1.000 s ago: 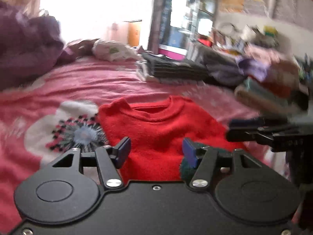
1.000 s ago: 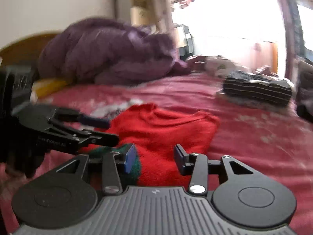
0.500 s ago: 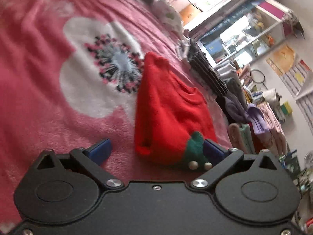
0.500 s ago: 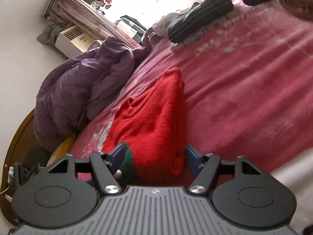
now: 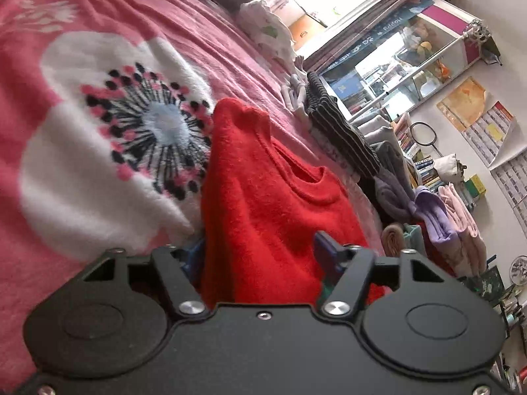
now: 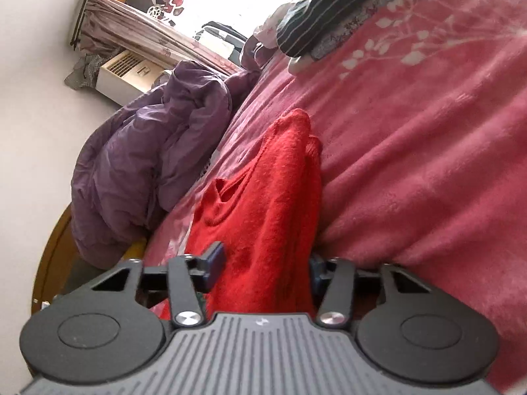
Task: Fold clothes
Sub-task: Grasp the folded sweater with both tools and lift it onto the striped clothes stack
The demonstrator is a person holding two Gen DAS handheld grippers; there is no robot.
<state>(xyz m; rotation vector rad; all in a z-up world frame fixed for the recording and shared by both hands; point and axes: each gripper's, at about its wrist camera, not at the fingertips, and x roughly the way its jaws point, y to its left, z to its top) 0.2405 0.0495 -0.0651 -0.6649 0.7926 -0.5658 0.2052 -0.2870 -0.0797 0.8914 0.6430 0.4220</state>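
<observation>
A red knit sweater (image 5: 263, 204) lies on a pink fleece blanket (image 5: 98, 6) that covers the bed, its neckline pointing away from both cameras and its near hem running in between the fingers of each tool. The left gripper (image 5: 258, 251) has its blue-padded fingers on either side of the sweater's near edge, with the fabric bunched thickly between them; the pads look pressed against the knit, so it appears clamped on the cloth, though the left pad is mostly hidden behind the fabric. The right gripper (image 6: 265, 265) likewise straddles the opposite near corner of the sweater (image 6: 263, 204), with red knit filling the gap between its pads and both pads touching the cloth. Just left of the sweater in the left wrist view is a large white flower print (image 5: 108, 138) with a black and pink centre woven into the blanket. Beyond the sweater, a folded dark striped garment (image 5: 339, 131) rests on a small stack of folded clothes on the bed, well apart from the red one. A crumpled purple duvet (image 6: 148, 151) is heaped at the far side near the wall. A glass-fronted cabinet (image 5: 405, 56) stands past the bed's edge, holding books and small items too blurred to name.
</observation>
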